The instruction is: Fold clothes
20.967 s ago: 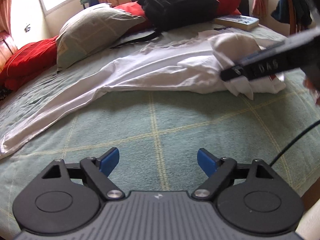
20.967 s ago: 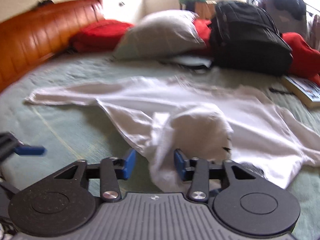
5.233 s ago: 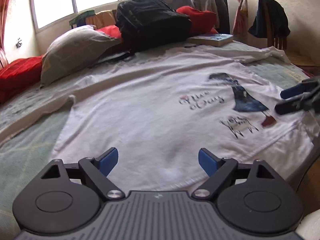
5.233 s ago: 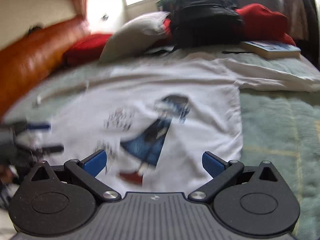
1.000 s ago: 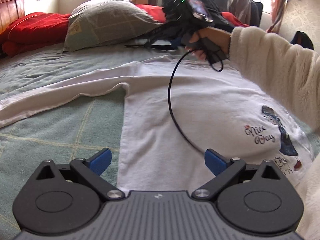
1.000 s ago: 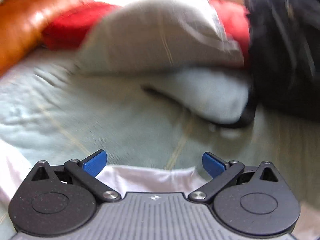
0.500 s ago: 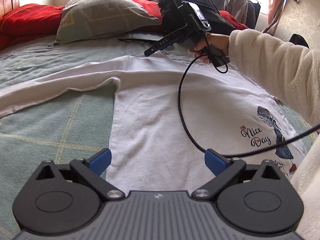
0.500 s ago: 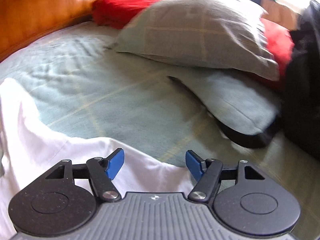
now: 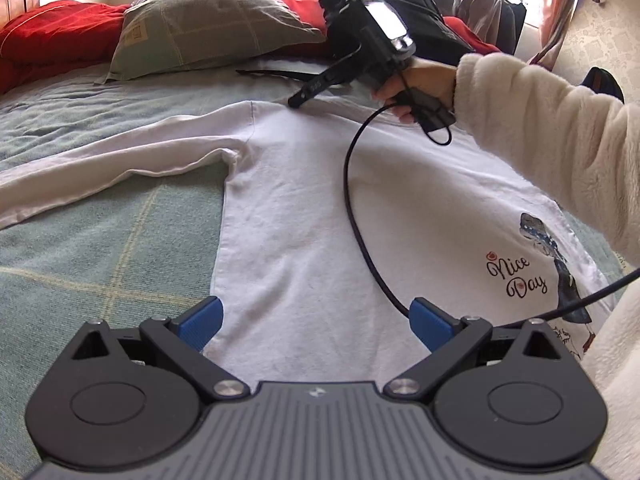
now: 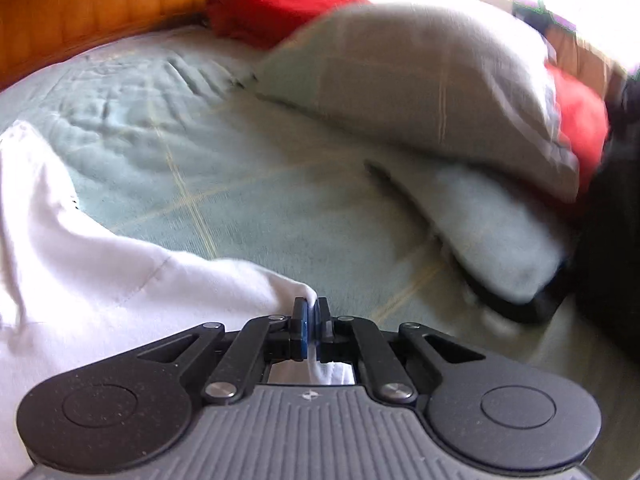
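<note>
While left fingers (image 9: 316,320) gape, right fingers (image 10: 311,312) pinch shirt (image 9: 304,208) beside pillow (image 10: 420,80).

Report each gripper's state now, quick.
Left gripper: open, holding nothing, poised over the hem of the white long-sleeved cotton shirt.
Right gripper: shut on that shirt's shoulder edge.

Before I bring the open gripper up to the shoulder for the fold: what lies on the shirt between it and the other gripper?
Left wrist view: bare white shirt, crossed only by the right gripper's black cable.
</note>
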A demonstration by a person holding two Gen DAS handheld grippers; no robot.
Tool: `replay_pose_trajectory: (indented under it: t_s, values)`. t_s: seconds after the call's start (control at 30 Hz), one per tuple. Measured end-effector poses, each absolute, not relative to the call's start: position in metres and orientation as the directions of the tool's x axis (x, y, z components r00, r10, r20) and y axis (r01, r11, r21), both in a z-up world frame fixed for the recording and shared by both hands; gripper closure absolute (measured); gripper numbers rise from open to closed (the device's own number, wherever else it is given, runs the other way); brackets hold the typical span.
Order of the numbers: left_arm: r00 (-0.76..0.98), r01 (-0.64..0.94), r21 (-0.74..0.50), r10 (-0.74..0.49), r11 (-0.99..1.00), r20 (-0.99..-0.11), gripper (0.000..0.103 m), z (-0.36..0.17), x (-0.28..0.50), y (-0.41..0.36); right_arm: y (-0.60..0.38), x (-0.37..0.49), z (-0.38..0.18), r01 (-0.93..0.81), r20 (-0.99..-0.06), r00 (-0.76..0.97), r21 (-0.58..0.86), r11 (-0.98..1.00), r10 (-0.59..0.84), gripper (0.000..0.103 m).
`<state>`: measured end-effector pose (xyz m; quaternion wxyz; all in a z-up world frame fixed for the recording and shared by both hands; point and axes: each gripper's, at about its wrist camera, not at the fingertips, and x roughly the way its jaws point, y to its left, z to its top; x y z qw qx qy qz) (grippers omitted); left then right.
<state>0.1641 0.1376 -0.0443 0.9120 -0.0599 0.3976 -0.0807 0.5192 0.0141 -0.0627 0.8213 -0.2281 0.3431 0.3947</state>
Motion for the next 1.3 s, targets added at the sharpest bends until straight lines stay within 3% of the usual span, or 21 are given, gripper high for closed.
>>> replay_pose_trajectory:
  t_s: [0.07,0.13,0.17,0.23,0.4,0.63,0.97,1.1,1.3]
  values:
    - [0.675,0.100,-0.174,-0.195,0.980,-0.712,0.004,-0.042,0.162,0.138,0.012,0.521,-0.061,-0.789,-0.750,0.449,-0.078,0.609,0.485,0.090]
    - [0.679,0.104,-0.171,-0.196,0.980,-0.707,0.004,-0.040,0.161,0.136,0.005,0.524,-0.050,-0.742,-0.747,0.473,-0.052,0.668,0.468,0.058]
    - [0.681,0.109,-0.169,-0.197,0.980,-0.706,0.004,-0.039,0.161,0.136,-0.001,0.524,-0.041,-0.718,-0.743,0.487,-0.042,0.695,0.459,0.050]
    - [0.683,0.117,-0.168,-0.202,0.979,-0.702,0.004,-0.038,0.161,0.135,-0.015,0.519,-0.023,-0.675,-0.739,0.503,-0.012,0.738,0.448,0.024]
    - [0.687,0.135,-0.170,-0.216,0.976,-0.694,0.004,-0.039,0.159,0.131,-0.055,0.485,-0.005,-0.564,-0.795,0.450,0.102,0.820,0.408,0.001]
    - [0.681,0.155,-0.177,-0.235,0.972,-0.694,0.004,-0.042,0.150,0.128,-0.060,0.434,-0.045,-0.442,-0.869,0.399,0.095,0.892,0.291,0.000]
    - [0.685,0.112,-0.191,-0.215,0.975,-0.696,0.004,-0.045,0.145,0.138,-0.022,0.521,-0.075,-0.315,-0.810,0.553,0.015,0.949,0.196,0.000]
    - [0.692,0.114,-0.192,-0.217,0.975,-0.689,0.004,-0.042,0.144,0.140,-0.030,0.544,-0.061,-0.397,-0.791,0.549,0.039,0.917,0.271,0.000]
    - [0.703,0.159,-0.222,-0.268,0.962,-0.658,0.004,-0.033,0.145,0.135,-0.067,0.529,-0.023,-0.511,-0.755,0.410,0.274,0.815,0.511,0.000]
